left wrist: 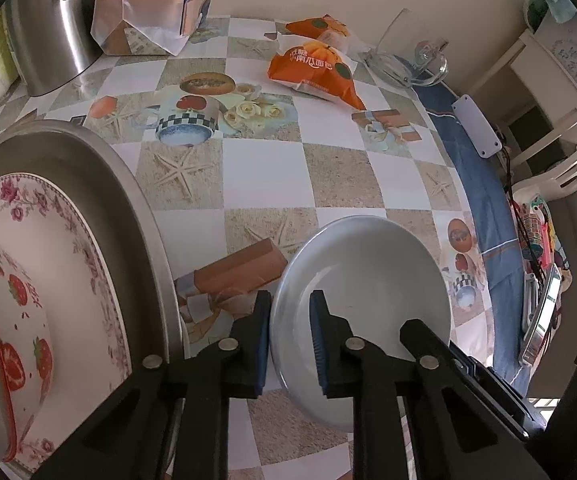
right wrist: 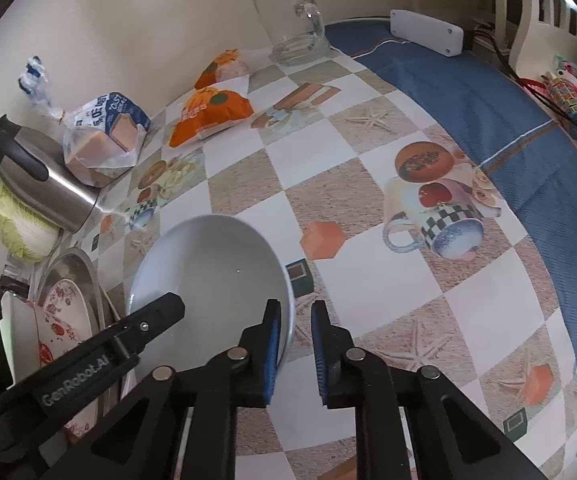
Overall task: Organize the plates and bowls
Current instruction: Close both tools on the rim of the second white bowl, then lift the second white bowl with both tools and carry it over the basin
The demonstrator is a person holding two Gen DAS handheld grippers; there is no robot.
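Note:
A plain white bowl (left wrist: 368,264) sits on the patterned tablecloth, and both grippers grip it. My left gripper (left wrist: 290,300) is shut on its left rim, one pad outside the wall and one inside. My right gripper (right wrist: 294,308) is shut on the opposite rim of the white bowl (right wrist: 216,264), its left pad inside. A finger (left wrist: 418,334) of the right gripper shows inside the bowl. To the left stands a steel tray (left wrist: 128,184). It holds a floral plate (left wrist: 68,248) with a strawberry-patterned bowl (left wrist: 16,320) on it.
Along the back wall are a steel jug (left wrist: 48,32), a bagged loaf (left wrist: 148,4), two orange snack packs (left wrist: 312,68) and a glass mug (left wrist: 424,60). A cabbage (right wrist: 20,228) lies behind the jug. A white box (right wrist: 424,32) sits on the blue cloth by the table's right edge.

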